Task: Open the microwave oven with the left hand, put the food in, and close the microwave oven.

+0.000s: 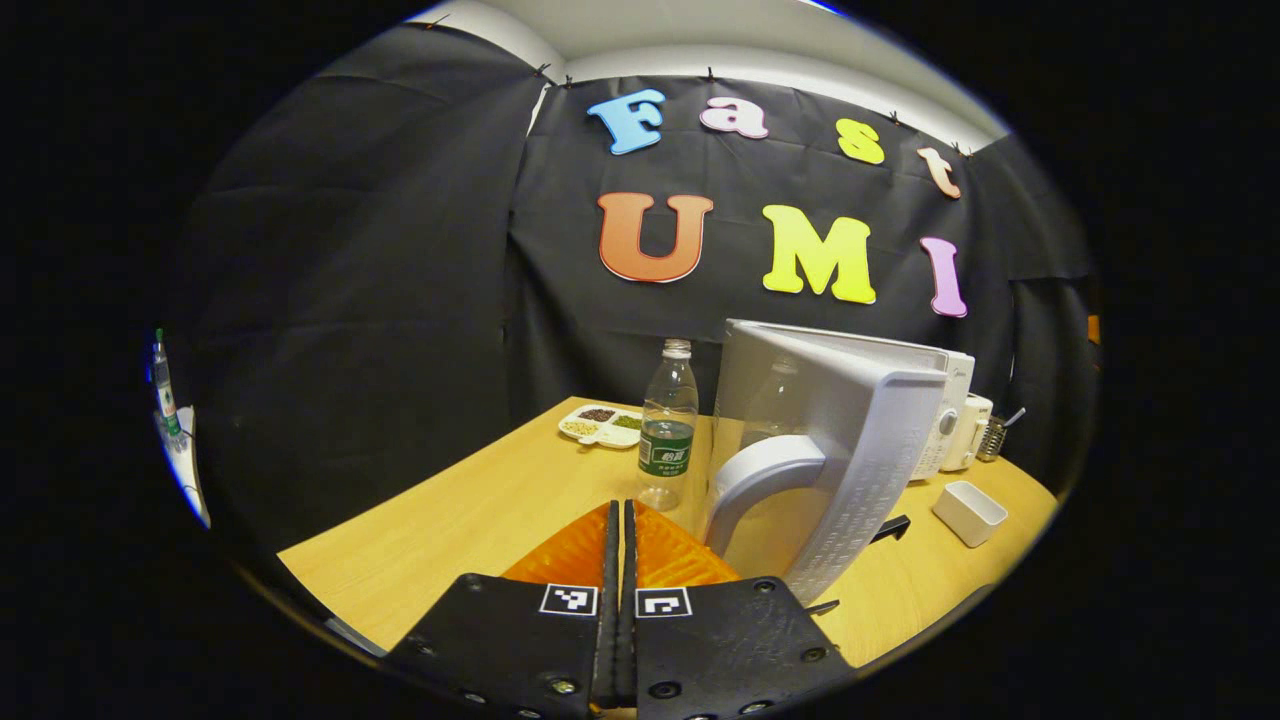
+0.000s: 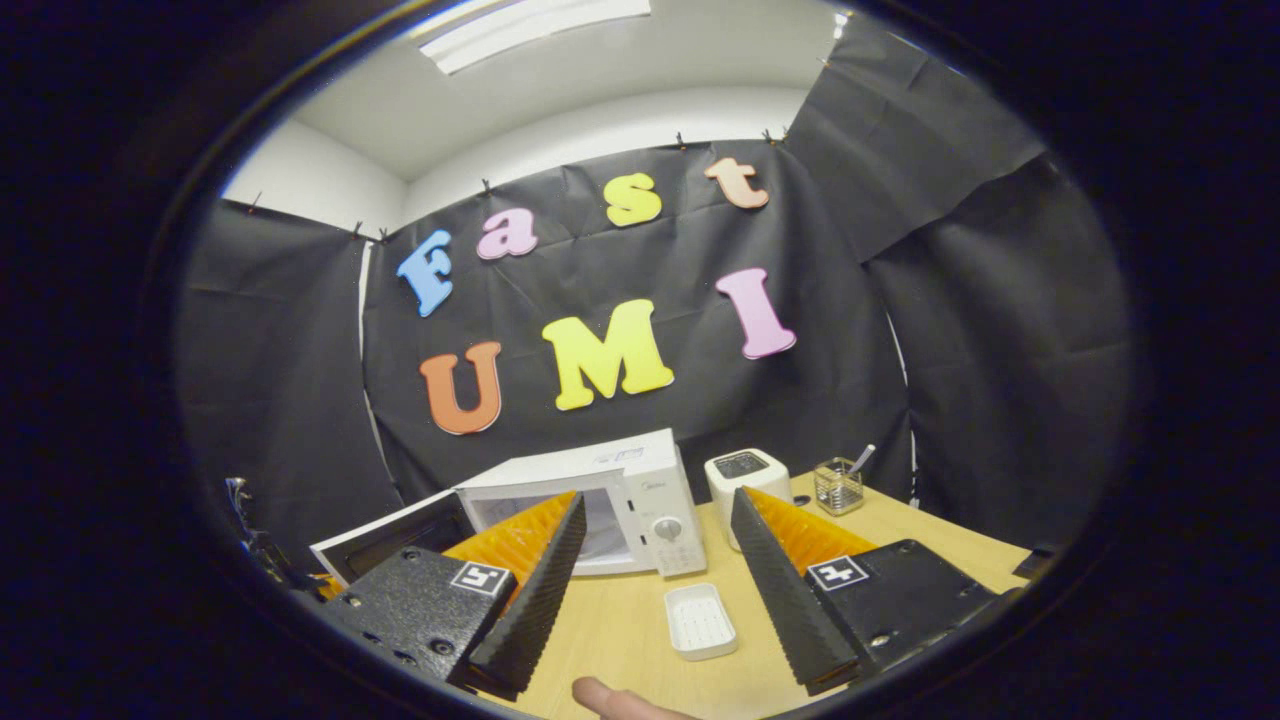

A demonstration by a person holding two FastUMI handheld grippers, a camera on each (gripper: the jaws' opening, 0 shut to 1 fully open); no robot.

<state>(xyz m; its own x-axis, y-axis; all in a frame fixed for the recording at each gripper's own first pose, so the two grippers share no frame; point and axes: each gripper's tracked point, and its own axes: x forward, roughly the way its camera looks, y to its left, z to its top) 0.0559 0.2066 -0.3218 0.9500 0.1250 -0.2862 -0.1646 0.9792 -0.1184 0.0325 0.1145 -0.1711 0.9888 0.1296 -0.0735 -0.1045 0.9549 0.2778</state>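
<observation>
The white microwave stands on the wooden table with its door swung open. In the left gripper view the door is edge-on, and its curved handle sits just right of my left gripper, which is shut with nothing between its fingers. A white divided plate of food lies at the table's far left, behind a water bottle. My right gripper is held open in front of the microwave, above the table, holding nothing. The open door shows to its left.
A small white rectangular dish lies on the table in front of the microwave. To the microwave's right stand a white appliance and a glass cup with a utensil in it. A fingertip shows at the lower edge.
</observation>
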